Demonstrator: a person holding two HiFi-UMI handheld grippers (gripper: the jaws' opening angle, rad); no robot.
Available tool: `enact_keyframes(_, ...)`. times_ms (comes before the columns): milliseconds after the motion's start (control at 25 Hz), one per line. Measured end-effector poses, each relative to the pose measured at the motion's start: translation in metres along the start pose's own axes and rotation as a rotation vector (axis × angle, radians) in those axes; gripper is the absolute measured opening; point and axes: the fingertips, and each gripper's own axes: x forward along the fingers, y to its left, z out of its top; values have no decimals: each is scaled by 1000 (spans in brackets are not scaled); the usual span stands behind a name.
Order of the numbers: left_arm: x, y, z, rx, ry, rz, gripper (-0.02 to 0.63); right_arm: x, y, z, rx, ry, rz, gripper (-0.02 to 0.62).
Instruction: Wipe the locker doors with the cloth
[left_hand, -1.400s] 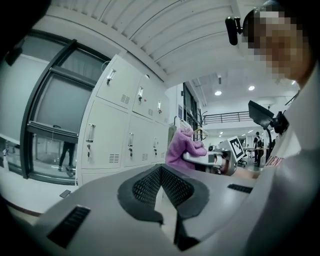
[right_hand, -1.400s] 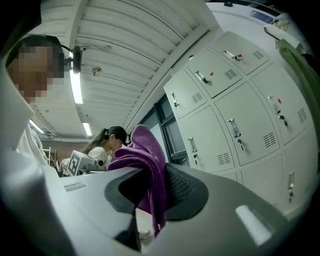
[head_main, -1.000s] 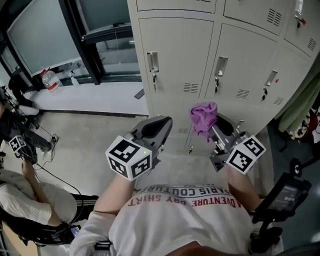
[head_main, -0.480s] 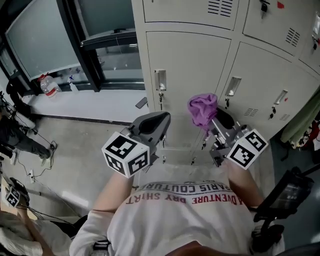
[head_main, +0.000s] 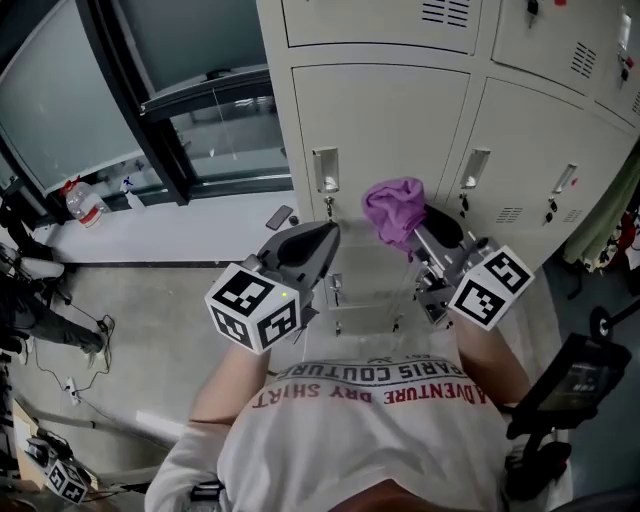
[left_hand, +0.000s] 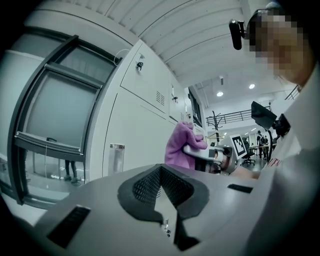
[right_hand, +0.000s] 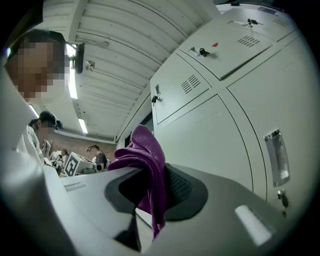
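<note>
Raised since a second ago, my right tongs (head_main: 412, 230) clamp the cloth (head_main: 392, 206); the locker door (head_main: 390, 120) lies close at 12 o'clock; my left tongs (head_main: 328, 234) are closed, empty.

Bright, even indoor light fr. ceiling strip lights (right_hand: 73, 85); shadows soft on locker doors (head_main: 380, 130). Head view sharp. Gripper views: fisheye bend, black vignette at corners, near jaws blurry.
</note>
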Motion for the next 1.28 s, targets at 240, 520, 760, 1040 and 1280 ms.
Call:
enact_keyframes(240, -5, 9, 4, -3, -6, -25, 0, 40, 7, 58, -116, -74, 20, 67)
enact_keyframes(520, -16, 18, 5, -19, -17, -18, 0, 98, 13, 99, -117, -147, 39, 67)
enact_keyframes(760, -22, 20, 8, -12, -19, -12, 0, 148, 4, 76, -128, -86, -16, 67)
enact_keyframes(1040, -26, 23, 8, -24, -17, -3, 0, 168, -11, 60, -147, -58, -127, 67)
enact_keyframes(1280, -27, 23, 11, -20, -15, -1, 0, 169, -20, 63, -144, -50, -172, 67)
